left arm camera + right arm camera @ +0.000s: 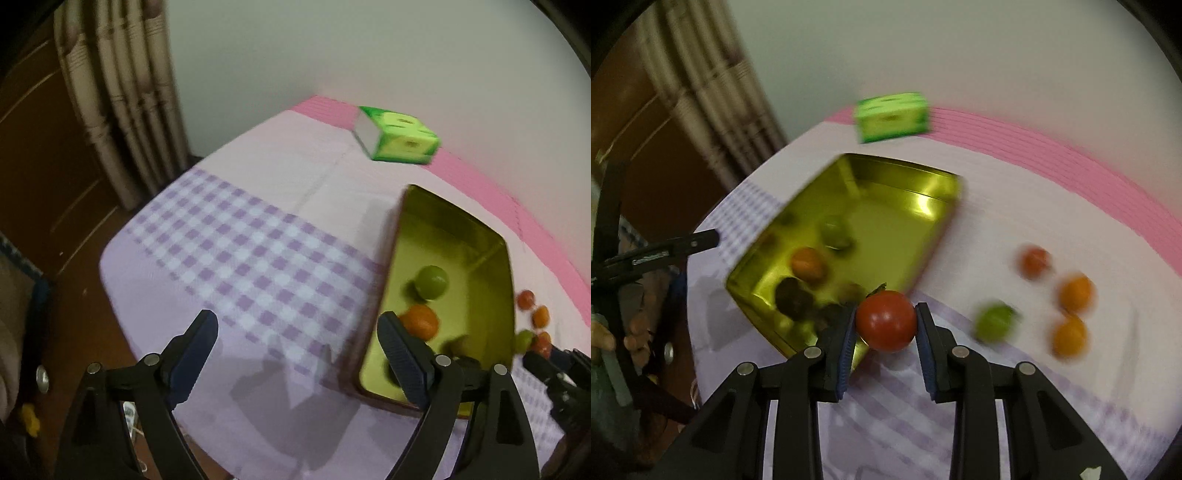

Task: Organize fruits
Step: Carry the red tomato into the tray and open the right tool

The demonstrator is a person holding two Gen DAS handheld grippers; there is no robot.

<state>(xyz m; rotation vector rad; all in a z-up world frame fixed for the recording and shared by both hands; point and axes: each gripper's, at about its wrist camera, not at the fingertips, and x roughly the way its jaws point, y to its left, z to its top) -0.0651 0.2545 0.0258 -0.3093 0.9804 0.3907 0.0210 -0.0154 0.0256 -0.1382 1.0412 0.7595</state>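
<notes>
A gold metal tray (938, 184) (495, 266) sits on the table. It holds a green fruit (431, 282) (836, 232), an orange fruit (421, 320) (808, 265) and dark fruits (792, 297). My right gripper (886, 322) is shut on a red tomato (885, 320), held above the tray's near right edge. Loose on the cloth to the right lie a red fruit (1034, 261), two orange fruits (1076, 293) (1069, 336) and a green one (995, 323). My left gripper (297, 347) is open and empty over the cloth, left of the tray.
A green tissue box (399, 134) (892, 116) stands at the back of the table near the wall. A purple checked cloth (240, 258) covers the table, with a pink strip (1071, 166) at the back. The table's left edge drops to a brown floor.
</notes>
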